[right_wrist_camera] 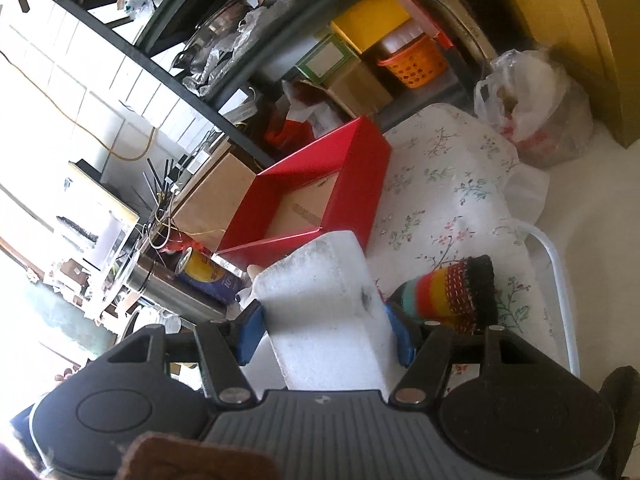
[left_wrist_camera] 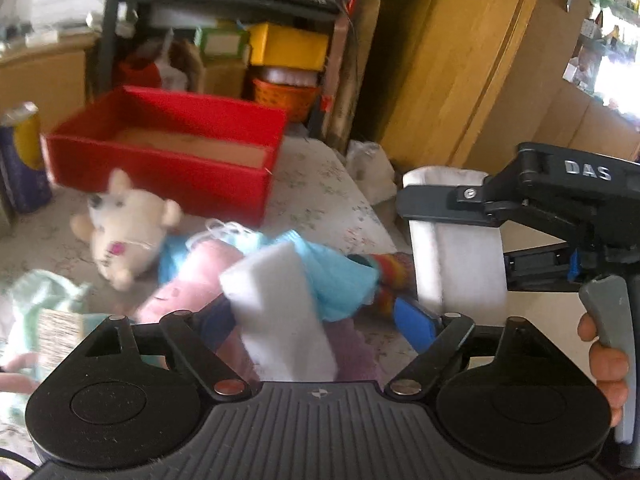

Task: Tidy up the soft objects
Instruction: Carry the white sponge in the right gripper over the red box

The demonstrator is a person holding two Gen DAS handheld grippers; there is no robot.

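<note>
Two white sponge blocks in transit toward the red box. Your right gripper has its jaws part-closed on one sponge block, blue pads pressing both flanks. Your left gripper has a second sponge block between its jaws; whether the pads press it cannot be told.

Carry each block over the box's near wall, lower it inside, then release; keep the squeeze light, since the foam probably deforms and may twist out.

The red box stands toward the desk's far edge, open-topped; only its bare cardboard floor shows. On the floral desk cover lie a cream plush toy, a light blue cloth and a striped knit piece, all outside the box.
</note>
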